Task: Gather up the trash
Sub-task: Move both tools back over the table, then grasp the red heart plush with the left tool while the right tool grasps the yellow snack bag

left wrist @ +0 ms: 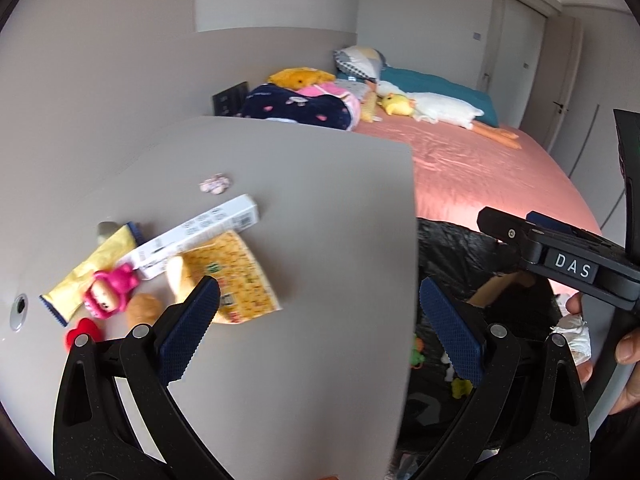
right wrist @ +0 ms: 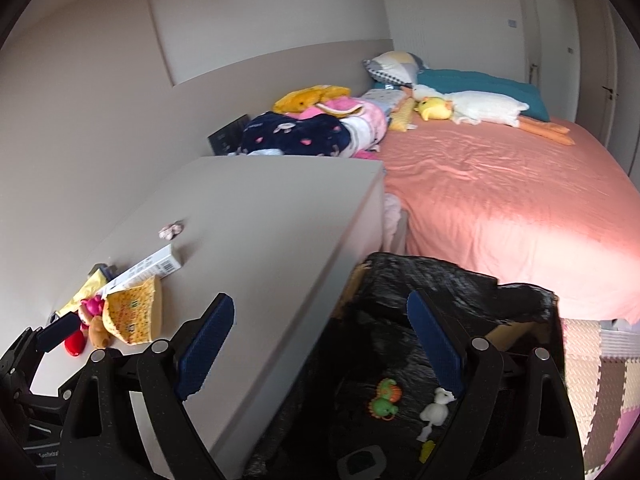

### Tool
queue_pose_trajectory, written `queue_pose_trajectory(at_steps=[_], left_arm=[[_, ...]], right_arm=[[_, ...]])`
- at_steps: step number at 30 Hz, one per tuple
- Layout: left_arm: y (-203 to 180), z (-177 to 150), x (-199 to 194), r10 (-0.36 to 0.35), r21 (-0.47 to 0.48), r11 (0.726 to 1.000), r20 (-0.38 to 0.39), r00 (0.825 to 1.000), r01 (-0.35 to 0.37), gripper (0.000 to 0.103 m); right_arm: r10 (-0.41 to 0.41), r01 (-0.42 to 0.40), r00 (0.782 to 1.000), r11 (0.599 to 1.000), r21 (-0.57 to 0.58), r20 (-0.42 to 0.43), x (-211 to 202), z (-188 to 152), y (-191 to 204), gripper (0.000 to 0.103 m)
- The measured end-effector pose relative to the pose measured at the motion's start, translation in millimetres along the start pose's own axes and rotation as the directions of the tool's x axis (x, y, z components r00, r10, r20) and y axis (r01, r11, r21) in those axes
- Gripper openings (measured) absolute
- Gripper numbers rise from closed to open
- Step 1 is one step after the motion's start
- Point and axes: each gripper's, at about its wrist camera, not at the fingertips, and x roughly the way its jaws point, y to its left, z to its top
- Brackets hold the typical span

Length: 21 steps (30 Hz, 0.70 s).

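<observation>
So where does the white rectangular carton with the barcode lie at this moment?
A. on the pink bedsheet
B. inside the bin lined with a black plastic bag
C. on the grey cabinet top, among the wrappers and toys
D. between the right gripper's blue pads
C: the white rectangular carton lies on the grey cabinet top, beside the yellow patterned wrapper.

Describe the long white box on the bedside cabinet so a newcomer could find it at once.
Start at the grey cabinet beside the pink bed. Near its wall side lies a litter pile; the white box lies across it. It alone is long, white and printed with a barcode.
</observation>
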Motion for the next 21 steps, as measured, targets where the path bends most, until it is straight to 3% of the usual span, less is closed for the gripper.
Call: queue_pose_trajectory(at_steps=[9,21], left_arm=[[49.9,-11.4,-10.1,0.096,-0.075,0.992,-0.008,0.995,-0.097,0.097],[132.6,-29.8,-26.0,0.195,-0.229,0.954,-0.013,0.981,-0.192,0.097]], right_arm=[[0.071,-0.073,0.997,0.996,-0.054,-0.028,17.7,-1.8,46.0,0.088],[0.164,-0.174,0.983,0.974,-0.142,-0.077,39.7,-7.1,113.0,0.088]])
